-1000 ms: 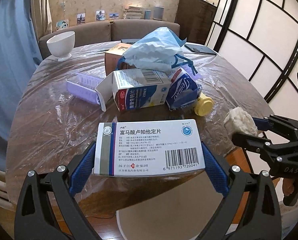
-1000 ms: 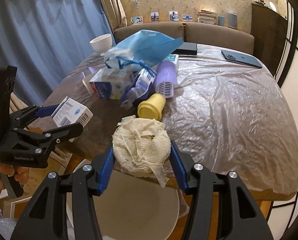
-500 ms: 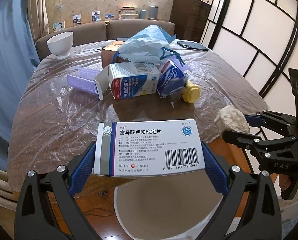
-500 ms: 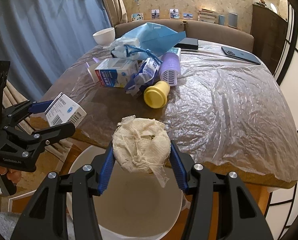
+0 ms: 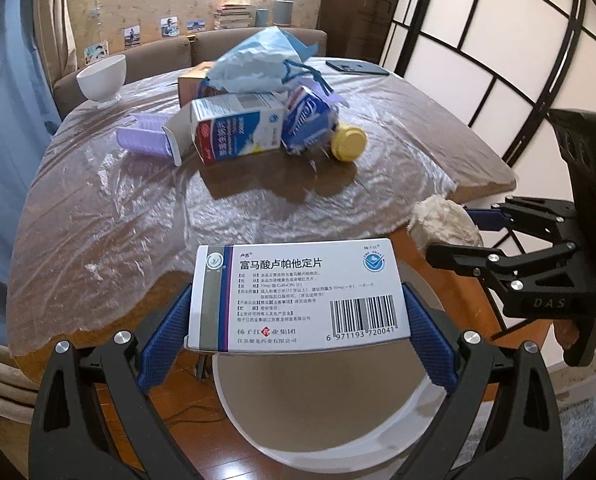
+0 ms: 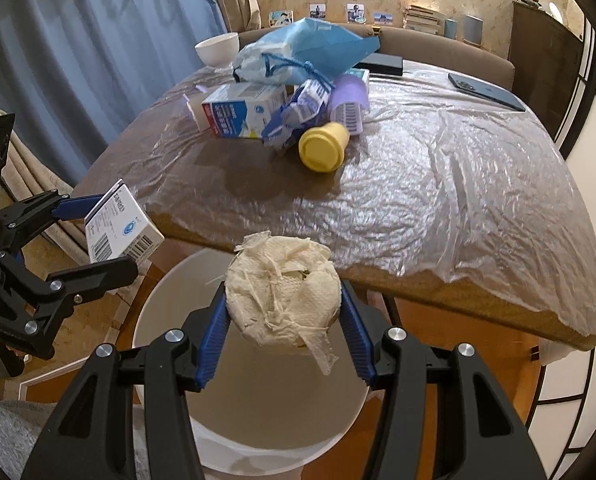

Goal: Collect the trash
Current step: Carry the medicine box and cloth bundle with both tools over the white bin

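My left gripper [image 5: 295,320] is shut on a white medicine box [image 5: 298,292] with a barcode, held over the open white bin [image 5: 330,436] beside the table. The box [image 6: 117,228] also shows at the left of the right wrist view. My right gripper [image 6: 283,320] is shut on a crumpled wad of tissue paper [image 6: 283,304] above the same bin [image 6: 157,304]. That wad [image 5: 442,228] appears at the right of the left wrist view. More trash lies on the table: a milk carton [image 5: 237,128], a blue wrapper [image 5: 306,118], a yellow cap [image 5: 348,142] and a blue plastic bag [image 5: 257,64].
The table [image 6: 438,184] is covered in clear plastic sheet. On it stand a white bowl [image 5: 102,78], a purple ribbed container [image 5: 143,140], a brown box [image 5: 191,82] and a dark phone [image 6: 486,90]. A sofa lines the far side.
Both grippers have drawn back from the table edge with their loads, so more of the white bin now lies beneath them. The grips are unchanged.
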`<act>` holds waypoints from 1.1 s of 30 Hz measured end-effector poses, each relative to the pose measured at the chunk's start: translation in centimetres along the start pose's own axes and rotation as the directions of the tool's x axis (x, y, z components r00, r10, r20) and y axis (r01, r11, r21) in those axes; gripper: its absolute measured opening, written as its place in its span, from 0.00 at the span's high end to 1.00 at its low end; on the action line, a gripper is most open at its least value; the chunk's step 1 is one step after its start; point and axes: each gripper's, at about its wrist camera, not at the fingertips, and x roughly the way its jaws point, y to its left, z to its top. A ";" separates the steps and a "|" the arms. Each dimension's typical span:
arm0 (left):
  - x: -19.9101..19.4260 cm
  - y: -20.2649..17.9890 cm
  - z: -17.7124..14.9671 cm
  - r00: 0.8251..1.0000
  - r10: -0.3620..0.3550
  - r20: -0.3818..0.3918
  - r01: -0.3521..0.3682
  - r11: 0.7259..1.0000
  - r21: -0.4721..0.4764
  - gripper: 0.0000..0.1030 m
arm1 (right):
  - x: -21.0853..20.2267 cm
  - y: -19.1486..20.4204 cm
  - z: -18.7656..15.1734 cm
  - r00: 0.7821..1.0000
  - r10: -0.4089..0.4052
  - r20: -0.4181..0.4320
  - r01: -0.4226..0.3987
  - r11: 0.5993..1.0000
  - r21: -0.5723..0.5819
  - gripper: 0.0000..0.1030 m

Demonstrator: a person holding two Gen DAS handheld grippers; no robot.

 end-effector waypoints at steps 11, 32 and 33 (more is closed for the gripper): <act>0.6 -1.1 -0.9 0.999 -0.020 -0.037 0.022 0.999 0.042 0.05 | 0.5 0.5 -0.9 0.999 0.015 -0.039 -0.015 1.000 -0.012 0.49; 3.5 -0.8 -3.6 0.987 -0.032 -0.157 0.041 0.998 0.057 0.05 | 3.5 0.5 -2.6 0.993 0.023 -0.118 -0.025 1.000 -0.008 0.49; 3.6 -0.8 -3.7 0.986 -0.032 -0.163 0.041 0.998 0.055 0.05 | 3.6 0.5 -2.7 0.992 0.023 -0.121 -0.024 1.000 -0.008 0.49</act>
